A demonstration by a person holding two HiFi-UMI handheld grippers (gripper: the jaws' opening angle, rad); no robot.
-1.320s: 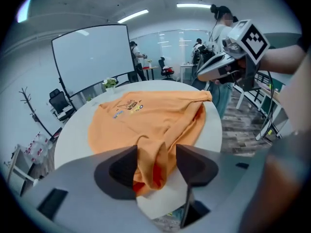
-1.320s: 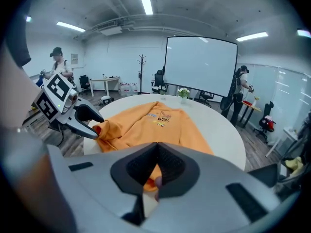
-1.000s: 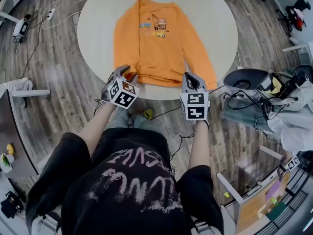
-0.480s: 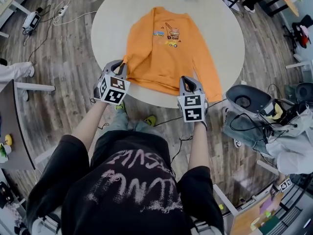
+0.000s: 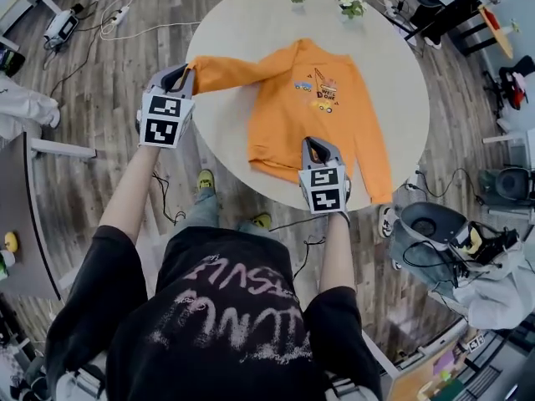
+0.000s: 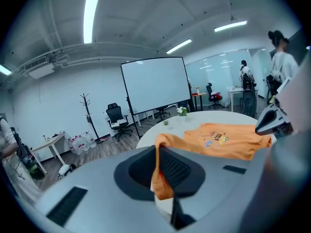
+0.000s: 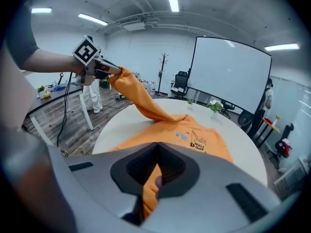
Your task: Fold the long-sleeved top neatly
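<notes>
Left hand-held gripper (image 5: 179, 73) swung outward — just clenched on sleeve (image 5: 227, 69), right hand-held gripper (image 5: 314, 145) grips hem (image 5: 274, 166)

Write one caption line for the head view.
Left gripper, jaws just closed, holds one sleeve of the orange long-sleeved top stretched over the round pale table; right gripper clamps the hem.

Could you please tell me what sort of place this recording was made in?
Probably an open office or lab: a large freestanding whiteboard, wheeled office chairs and a round meeting table.

Bright ceil. strips (image 6: 90, 13), fisheye edges
</notes>
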